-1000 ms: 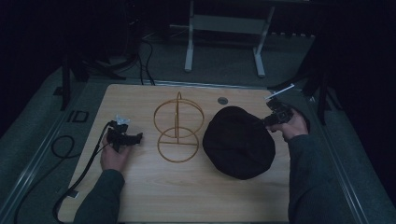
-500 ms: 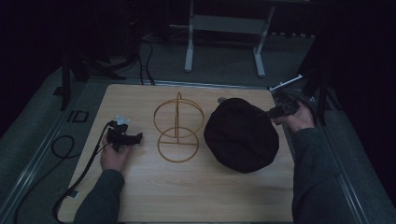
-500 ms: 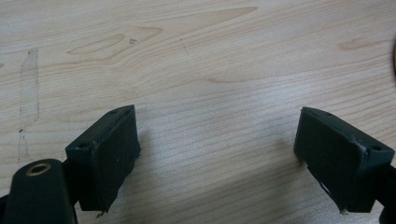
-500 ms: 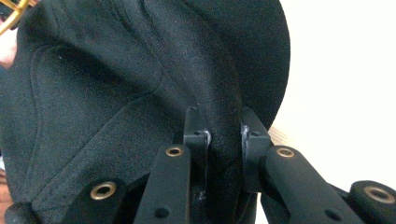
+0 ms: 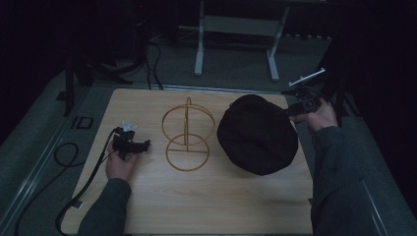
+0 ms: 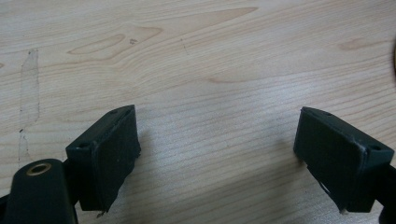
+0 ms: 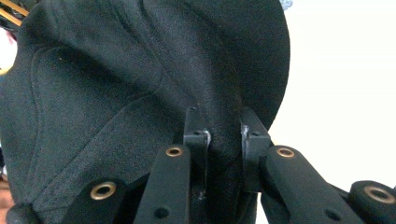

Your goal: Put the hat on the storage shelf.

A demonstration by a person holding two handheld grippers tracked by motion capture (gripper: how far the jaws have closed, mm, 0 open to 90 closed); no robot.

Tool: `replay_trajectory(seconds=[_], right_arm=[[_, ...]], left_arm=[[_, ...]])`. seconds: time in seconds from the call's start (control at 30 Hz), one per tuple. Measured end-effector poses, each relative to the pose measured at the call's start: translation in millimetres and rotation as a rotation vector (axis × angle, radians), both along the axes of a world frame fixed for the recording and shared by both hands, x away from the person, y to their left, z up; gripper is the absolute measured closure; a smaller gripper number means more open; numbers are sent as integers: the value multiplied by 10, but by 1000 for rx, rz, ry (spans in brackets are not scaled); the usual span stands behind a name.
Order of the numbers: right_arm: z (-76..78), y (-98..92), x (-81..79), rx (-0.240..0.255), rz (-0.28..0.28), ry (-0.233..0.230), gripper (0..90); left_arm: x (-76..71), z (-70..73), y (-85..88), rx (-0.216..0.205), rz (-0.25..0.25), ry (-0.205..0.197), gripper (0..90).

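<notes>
The black cap (image 5: 256, 135) hangs tilted over the right half of the table (image 5: 221, 206), its far right edge pinched by the right gripper (image 5: 295, 110), whose jaws are clamped on a fold of the cloth (image 7: 224, 154) near the table's far right corner. Just left of the cap, mid-table, stands a gold wire stand (image 5: 188, 135). The left gripper (image 5: 140, 146) rests near the left edge, its jaws spread wide over bare wood (image 6: 215, 93).

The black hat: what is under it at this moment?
Under the black hat is the wooden table. The right hand-held gripper pinches its edge and holds that side up. Whatever lies directly beneath is covered by the fabric, so it cannot be seen.
</notes>
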State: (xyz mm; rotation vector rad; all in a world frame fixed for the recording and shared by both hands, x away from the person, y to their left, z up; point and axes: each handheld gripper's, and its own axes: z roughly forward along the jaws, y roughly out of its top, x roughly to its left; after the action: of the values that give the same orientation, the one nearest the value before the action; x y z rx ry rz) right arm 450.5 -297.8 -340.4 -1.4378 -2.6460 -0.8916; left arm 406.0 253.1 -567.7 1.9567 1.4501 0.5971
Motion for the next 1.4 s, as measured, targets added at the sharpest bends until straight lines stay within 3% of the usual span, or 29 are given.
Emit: replay_trajectory(seconds=[0.37,1.0,1.4], right_arm=[[176,-6,27,4,-6,1,779],[376,20,123,53,-33,-5,778],[596,8,66,53,-31,-23,778]], left_arm=[[-1,2,1,2,-1,3,138],[-1,2,1,2,-1,2,137],[0,1,1,2,0,1,137]])
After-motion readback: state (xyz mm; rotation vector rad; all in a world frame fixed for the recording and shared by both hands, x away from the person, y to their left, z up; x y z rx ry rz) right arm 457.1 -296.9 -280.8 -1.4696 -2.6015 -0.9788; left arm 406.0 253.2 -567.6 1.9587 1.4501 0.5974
